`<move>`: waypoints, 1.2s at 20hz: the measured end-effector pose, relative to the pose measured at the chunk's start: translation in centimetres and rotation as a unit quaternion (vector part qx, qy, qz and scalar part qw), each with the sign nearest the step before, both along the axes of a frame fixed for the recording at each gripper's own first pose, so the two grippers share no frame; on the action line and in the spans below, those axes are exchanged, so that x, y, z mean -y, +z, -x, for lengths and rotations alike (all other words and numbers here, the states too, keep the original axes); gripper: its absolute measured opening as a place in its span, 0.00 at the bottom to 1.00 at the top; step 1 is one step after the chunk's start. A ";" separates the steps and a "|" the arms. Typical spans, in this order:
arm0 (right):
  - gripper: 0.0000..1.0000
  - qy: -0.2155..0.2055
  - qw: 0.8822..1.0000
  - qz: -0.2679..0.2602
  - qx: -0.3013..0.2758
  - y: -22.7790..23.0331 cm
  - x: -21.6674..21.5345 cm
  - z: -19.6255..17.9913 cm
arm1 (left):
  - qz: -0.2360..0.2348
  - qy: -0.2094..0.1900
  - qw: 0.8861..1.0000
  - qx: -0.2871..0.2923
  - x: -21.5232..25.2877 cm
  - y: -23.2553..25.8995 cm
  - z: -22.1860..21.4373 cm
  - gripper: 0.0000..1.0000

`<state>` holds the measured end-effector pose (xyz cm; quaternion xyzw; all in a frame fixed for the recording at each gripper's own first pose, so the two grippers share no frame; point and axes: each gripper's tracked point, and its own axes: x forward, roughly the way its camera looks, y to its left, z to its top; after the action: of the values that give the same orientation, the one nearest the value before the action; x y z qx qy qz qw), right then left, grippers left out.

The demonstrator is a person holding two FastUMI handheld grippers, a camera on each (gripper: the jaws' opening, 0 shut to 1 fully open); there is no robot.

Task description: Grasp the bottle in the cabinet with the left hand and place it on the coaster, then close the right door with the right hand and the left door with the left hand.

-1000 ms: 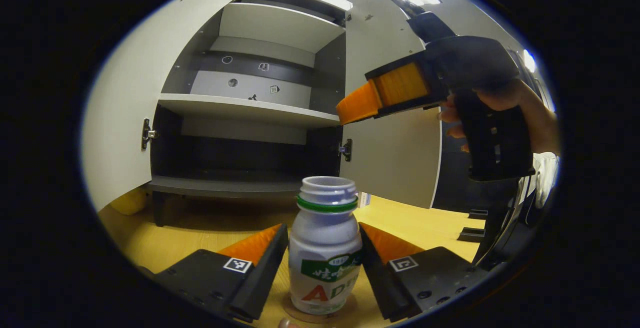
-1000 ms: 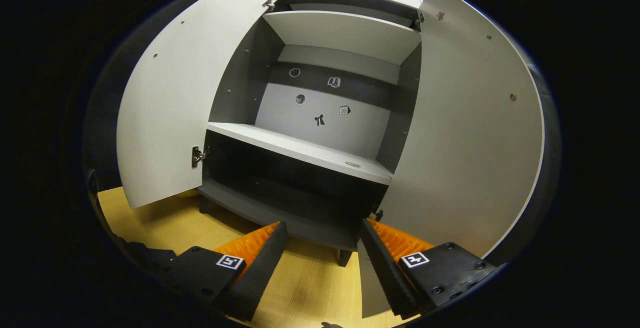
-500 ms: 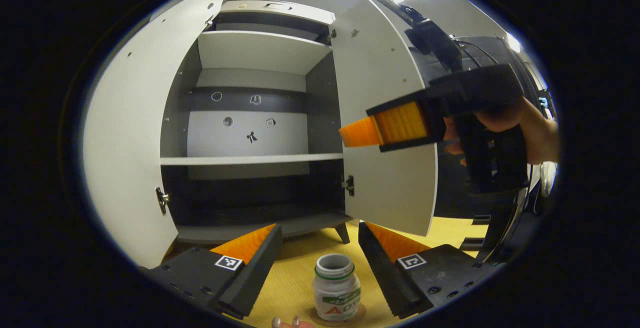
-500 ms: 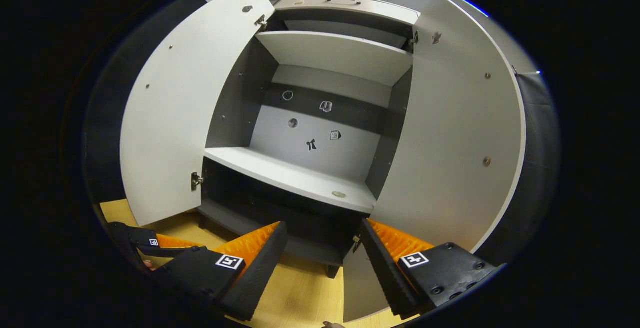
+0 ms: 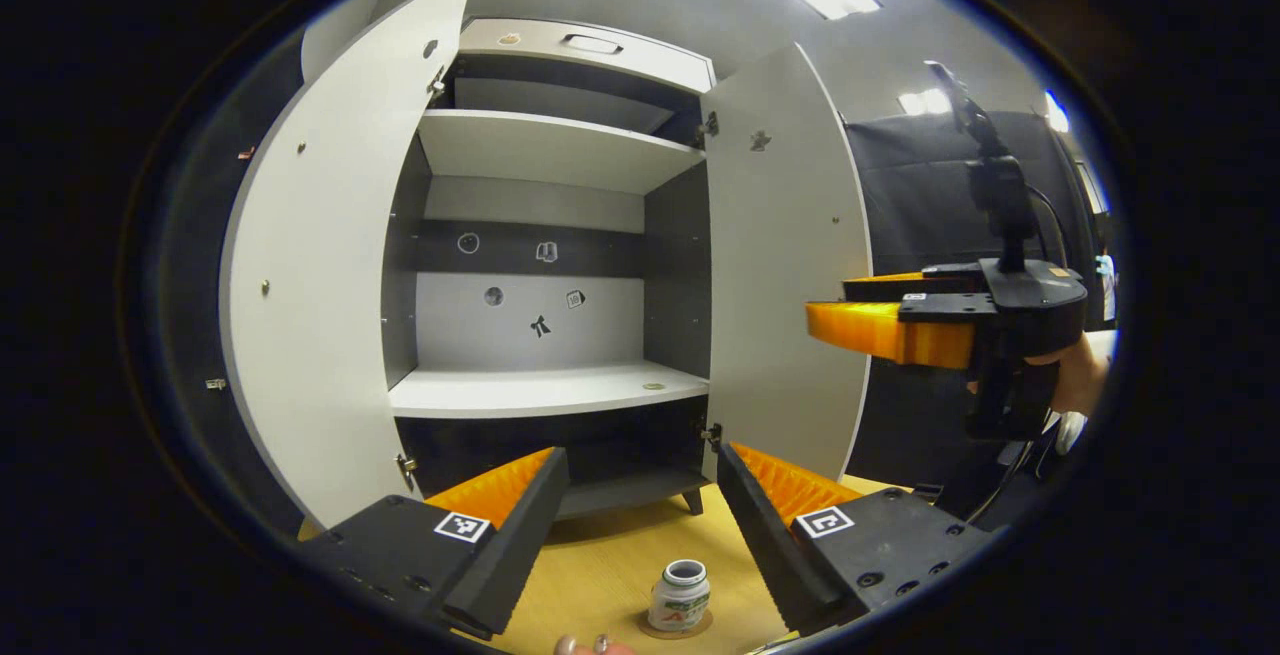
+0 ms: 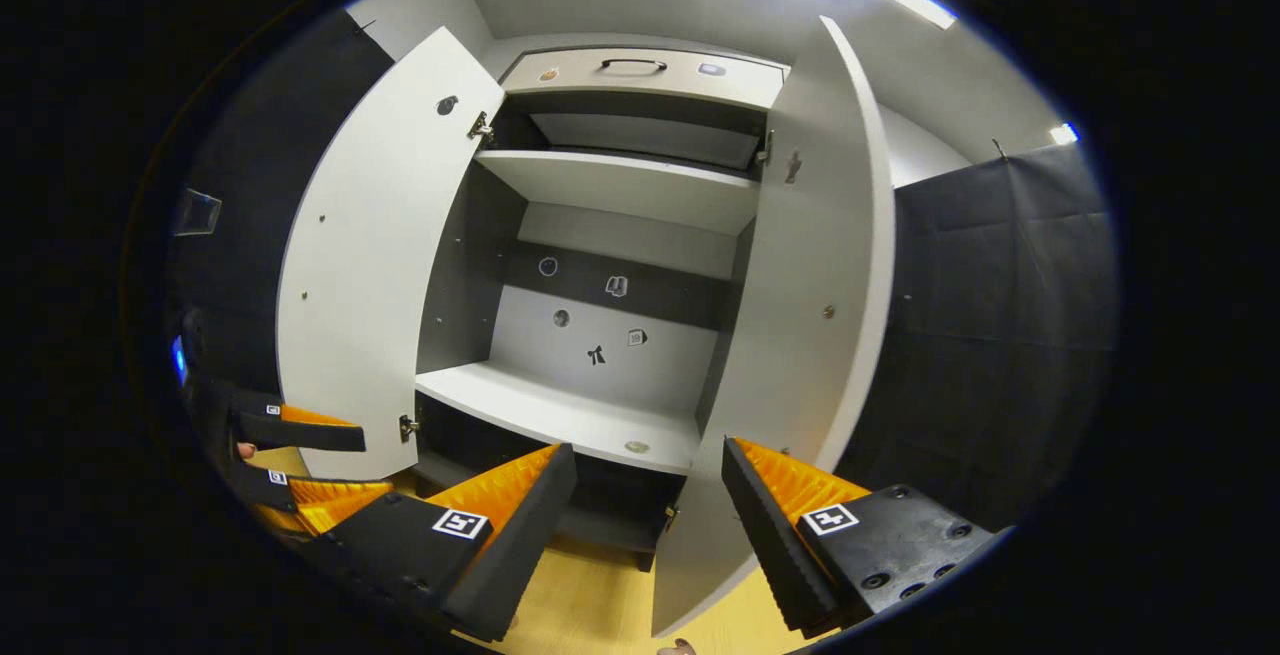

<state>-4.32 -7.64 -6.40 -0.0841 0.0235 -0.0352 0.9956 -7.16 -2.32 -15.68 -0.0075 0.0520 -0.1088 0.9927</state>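
Two cabinet doors are standing open in the left gripper view, the left door (image 5: 310, 315) and the right door (image 5: 790, 275) framing a pale shelf (image 5: 540, 390) inside the cabinet (image 5: 590, 40). Below, a yellow wooden bench (image 5: 610, 565) is carrying the bottle (image 5: 680, 597), which is standing upright and uncapped on a round coaster (image 5: 700, 627) between the fingers of the left gripper (image 5: 640, 525); those fingers are spread apart and touching nothing. The right gripper (image 5: 880, 320) is hovering beside the right door's outer edge, a hand (image 5: 1075, 380) partly cut off behind it, and whether its fingers are parted is hard to judge from this side. Dark cloth is lining the booth behind.

Seen in the right gripper view, the right gripper (image 6: 650, 520) is holding its fingers wide apart, gripping nothing, with the lower edge of the right door (image 6: 800, 335) lying between them. The left door (image 6: 370, 285) is swinging wide, and the left gripper (image 6: 300, 455) is showing low at the left, partly cut off. Small stickers on the cabinet's back wall (image 6: 600, 325) are too tiny to make out.
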 end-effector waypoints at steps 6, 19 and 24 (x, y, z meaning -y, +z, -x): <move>0.98 -0.089 0.995 -0.026 0.030 1.8 8.5 3.3 | -0.007 0.119 0.993 -0.001 -6.1 3.1 3.8 0.96; 0.98 -0.118 0.988 -0.099 0.027 -0.8 19.5 -1.8 | -0.009 0.301 0.954 0.002 -14.2 5.2 10.5 0.97; 0.98 -0.059 0.995 -0.075 0.021 -0.6 17.7 -3.8 | 0.004 0.329 0.944 -0.006 -14.2 5.1 12.8 0.96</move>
<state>-0.54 -25.30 -7.02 -0.0070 0.0105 -0.0941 0.9955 -19.95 11.90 -10.62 -0.0284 0.0521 0.2238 0.9728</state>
